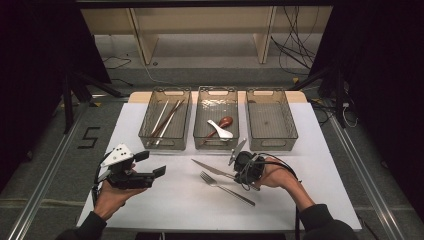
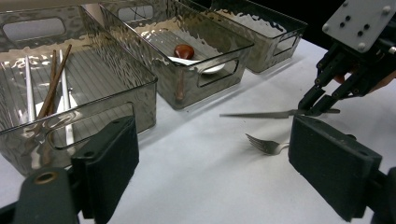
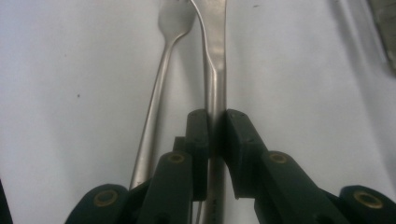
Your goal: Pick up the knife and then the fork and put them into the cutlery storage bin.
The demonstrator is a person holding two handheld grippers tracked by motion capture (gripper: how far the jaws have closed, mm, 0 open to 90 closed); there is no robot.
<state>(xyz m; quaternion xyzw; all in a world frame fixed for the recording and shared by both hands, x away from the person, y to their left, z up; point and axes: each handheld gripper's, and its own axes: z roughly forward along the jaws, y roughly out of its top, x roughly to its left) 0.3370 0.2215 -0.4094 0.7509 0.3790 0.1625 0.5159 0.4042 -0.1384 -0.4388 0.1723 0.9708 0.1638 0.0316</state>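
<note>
Two pads (image 3: 198, 135) clamping knife (image 3: 215, 60), fork (image 3: 161, 93) beside

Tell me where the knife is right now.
The knife lies on the white table in front of the middle bin, just beyond the fork; the right gripper is shut on its handle.

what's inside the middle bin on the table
The middle bin holds a white spoon and a dark reddish-brown spoon, their bowls touching. In the left gripper view the bin's front wall hides part of the white spoon; whether one overlaps the other is unclear.
</note>
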